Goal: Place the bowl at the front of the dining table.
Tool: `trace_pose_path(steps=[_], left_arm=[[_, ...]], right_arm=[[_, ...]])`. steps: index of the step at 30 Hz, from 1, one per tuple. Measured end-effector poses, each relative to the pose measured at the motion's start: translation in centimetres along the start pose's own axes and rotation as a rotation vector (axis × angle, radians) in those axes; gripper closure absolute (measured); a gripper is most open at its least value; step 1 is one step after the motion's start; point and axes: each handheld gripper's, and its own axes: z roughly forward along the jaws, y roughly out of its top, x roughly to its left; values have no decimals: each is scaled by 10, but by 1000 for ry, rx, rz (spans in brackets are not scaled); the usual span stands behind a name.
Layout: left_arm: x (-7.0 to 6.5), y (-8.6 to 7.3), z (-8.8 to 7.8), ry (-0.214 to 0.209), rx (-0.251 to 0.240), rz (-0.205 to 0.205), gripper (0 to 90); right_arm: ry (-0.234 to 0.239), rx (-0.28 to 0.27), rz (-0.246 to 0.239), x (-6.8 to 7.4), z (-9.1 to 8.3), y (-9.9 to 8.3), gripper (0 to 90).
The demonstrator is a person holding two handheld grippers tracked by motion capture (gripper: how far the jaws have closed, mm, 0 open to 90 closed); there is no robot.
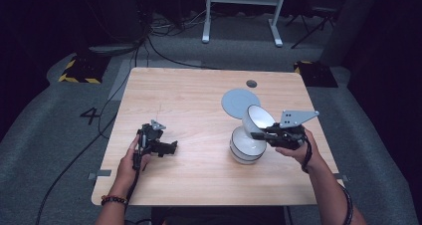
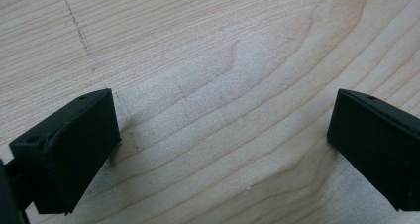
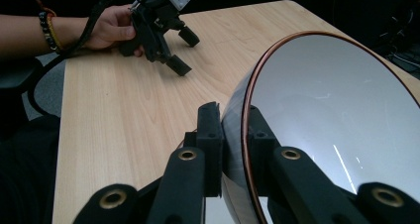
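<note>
My right gripper [image 1: 256,134] is shut on the rim of a white bowl [image 1: 259,118] and holds it tilted on edge, its opening facing the far right. In the right gripper view the two jaws clamp the copper-edged rim of that bowl [image 3: 337,120], one pad inside and one outside, at the right gripper [image 3: 233,135]. Just under it a second white bowl [image 1: 247,148] with a dark band sits upright on the table. My left gripper [image 1: 171,148] rests on the left part of the wooden table [image 1: 189,100], open. Nothing but bare wood lies between the pads of the left gripper [image 2: 223,149].
A flat grey round plate [image 1: 240,102] lies beyond the bowls, with a small dark hole [image 1: 251,83] in the tabletop behind it. Cables trail over the grey floor to the left. A white table frame [image 1: 244,6] stands at the back.
</note>
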Motion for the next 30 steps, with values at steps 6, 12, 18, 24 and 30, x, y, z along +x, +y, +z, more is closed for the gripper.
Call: trace_pose_path(steps=[6,12,18,24,30], left_arm=[[0,0,0,0,0,0,0],[0,0,0,0,0,0,0],[0,0,0,0,0,-1,0],[0,0,0,0,0,0,0],[0,0,0,0,0,0,0]], right_arm=[[-12,-6,-1,-4,0,4,817],[-34,-10,0,-11,-1,10,817],[-41,-2,7,-20,2,13,817],[-71,2,9,-30,4,16,817],[-83,-11,17,-38,5,19,818]])
